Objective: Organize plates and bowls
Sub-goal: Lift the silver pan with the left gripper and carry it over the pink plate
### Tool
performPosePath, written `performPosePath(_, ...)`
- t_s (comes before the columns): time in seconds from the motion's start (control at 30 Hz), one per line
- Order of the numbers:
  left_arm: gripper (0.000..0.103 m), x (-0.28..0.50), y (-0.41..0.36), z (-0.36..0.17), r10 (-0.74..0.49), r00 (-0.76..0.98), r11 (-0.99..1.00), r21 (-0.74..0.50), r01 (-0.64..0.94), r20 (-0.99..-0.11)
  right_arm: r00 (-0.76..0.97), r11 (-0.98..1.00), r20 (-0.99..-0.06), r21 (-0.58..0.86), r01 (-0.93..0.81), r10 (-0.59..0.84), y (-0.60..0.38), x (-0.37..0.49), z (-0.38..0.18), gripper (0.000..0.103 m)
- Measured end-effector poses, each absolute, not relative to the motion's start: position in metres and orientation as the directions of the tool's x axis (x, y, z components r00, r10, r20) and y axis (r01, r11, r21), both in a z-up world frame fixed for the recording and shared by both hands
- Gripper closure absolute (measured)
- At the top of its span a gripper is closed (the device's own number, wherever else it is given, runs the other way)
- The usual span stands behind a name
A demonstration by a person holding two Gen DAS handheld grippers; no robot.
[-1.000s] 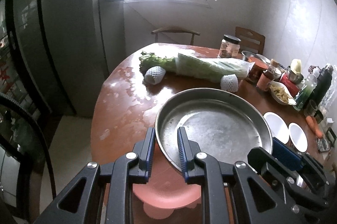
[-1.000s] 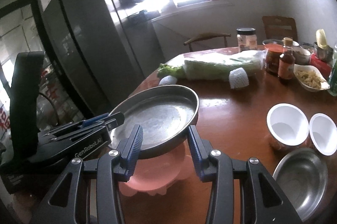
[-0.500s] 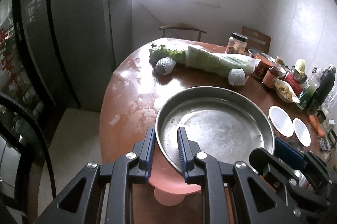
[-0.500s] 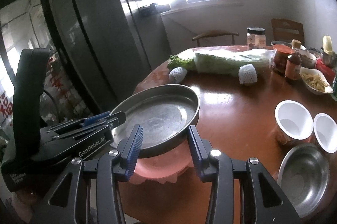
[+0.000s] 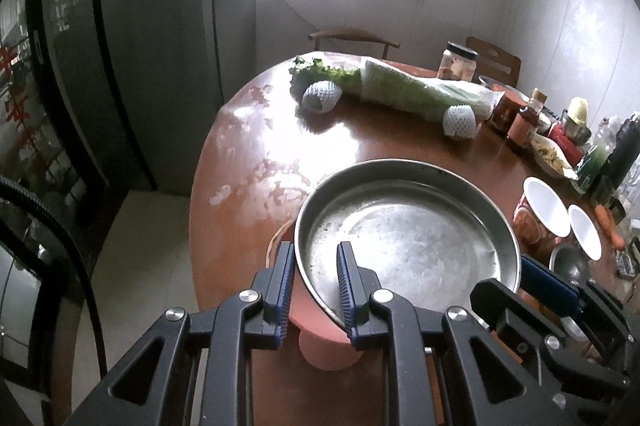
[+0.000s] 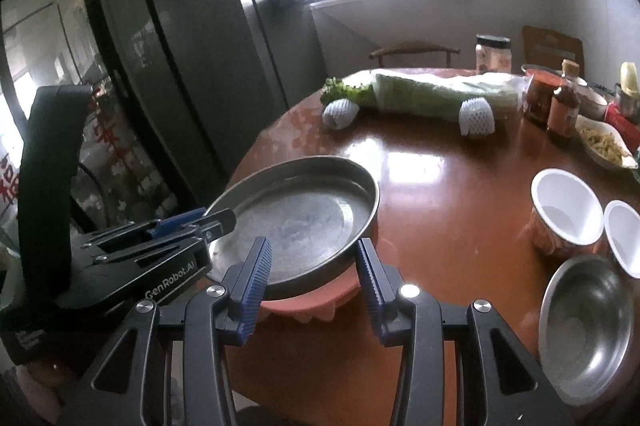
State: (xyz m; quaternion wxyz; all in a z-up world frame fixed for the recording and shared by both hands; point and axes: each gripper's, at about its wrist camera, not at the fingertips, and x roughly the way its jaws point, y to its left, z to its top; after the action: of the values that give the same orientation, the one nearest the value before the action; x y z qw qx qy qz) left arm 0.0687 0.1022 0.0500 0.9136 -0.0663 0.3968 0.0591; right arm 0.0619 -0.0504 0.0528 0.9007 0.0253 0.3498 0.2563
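A large round steel pan [image 5: 408, 230] [image 6: 296, 218] is held by its near rim in my left gripper [image 5: 316, 266], which is shut on it. The pan hangs just above a pink plate [image 5: 316, 330] [image 6: 316, 300] at the near edge of the round wooden table [image 5: 248, 161]. My right gripper [image 6: 312, 266] is open, with its jaws on either side of the pan's near rim. A small steel bowl [image 6: 584, 330] and two white bowls [image 6: 566, 211] stand to the right.
Bagged greens [image 5: 420, 93] and two foam-netted fruits [image 5: 320, 97] lie at the far side. Jars, bottles and a dish of food [image 6: 600, 141] crowd the right edge. A dark fridge [image 6: 180, 65] stands to the left, chairs [image 5: 354, 39] behind the table.
Both grippers and the pan have risen and drawn back a little, so more of the table and floor shows. The grips have not changed.
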Motion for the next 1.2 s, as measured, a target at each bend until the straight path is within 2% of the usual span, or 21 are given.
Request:
performPosePath(0.6,0.081,0.075,0.106,0.015,0.060,0.625,0.983,-0.064,-0.174,-0.778,0.576,0.865,-0.674,0.200,-0.460,0.462,-0.042,0.068,0.026,0.058)
performPosePath(1.2,0.081,0.082,0.110,0.000,0.073,0.617,0.981,-0.054,-0.185,-0.784,0.563,0.865,-0.693,0.183,-0.466,0.450,-0.030,0.081,0.011,0.058)
